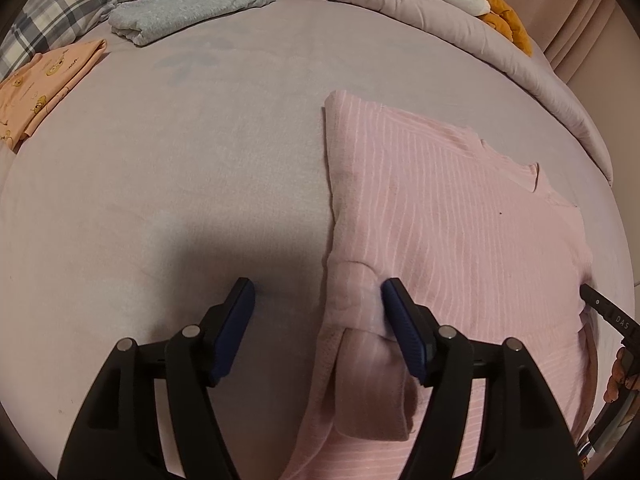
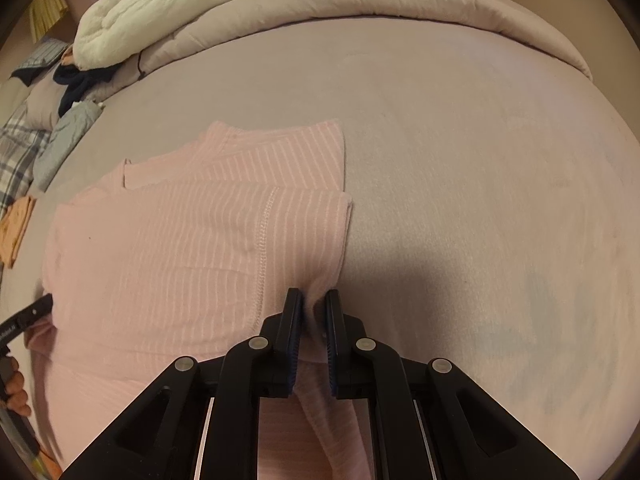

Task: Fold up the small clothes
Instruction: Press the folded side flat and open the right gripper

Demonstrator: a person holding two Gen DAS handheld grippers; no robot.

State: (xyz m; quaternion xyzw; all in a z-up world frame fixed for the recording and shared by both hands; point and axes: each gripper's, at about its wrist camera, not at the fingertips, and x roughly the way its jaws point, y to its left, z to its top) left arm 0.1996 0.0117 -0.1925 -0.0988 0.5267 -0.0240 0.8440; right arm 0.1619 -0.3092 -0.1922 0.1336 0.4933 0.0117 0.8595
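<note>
A pink striped top (image 1: pixel 440 216) is laid on the bed (image 1: pixel 180 184), partly folded, with one side turned in over the body. The left tool (image 1: pixel 318 312) is seen with its jaws apart, straddling the near left edge of the top where a folded cuff or sleeve end bunches; the right pad is just beside the cloth, nothing is clamped. The right tool (image 2: pixel 313 308) is closed together on the near right edge of the top (image 2: pixel 192 240), a pinch of fabric being held between the pads.

The fabric is judged light, soft and limp, a ribbed knit that will sag and drape, not slip much. It is best taken at hems or corners, both layers pinched together, so the fold is not dragged open. A thick seam (image 2: pixel 262 248) is visible near the right grip and should give firmer hold.

Folded grey (image 1: pixel 192 4) and orange (image 1: pixel 44 88) garments are stacked well apart at the far left of the bed. A rumpled duvet (image 2: pixel 320 12) lies along the far side.
</note>
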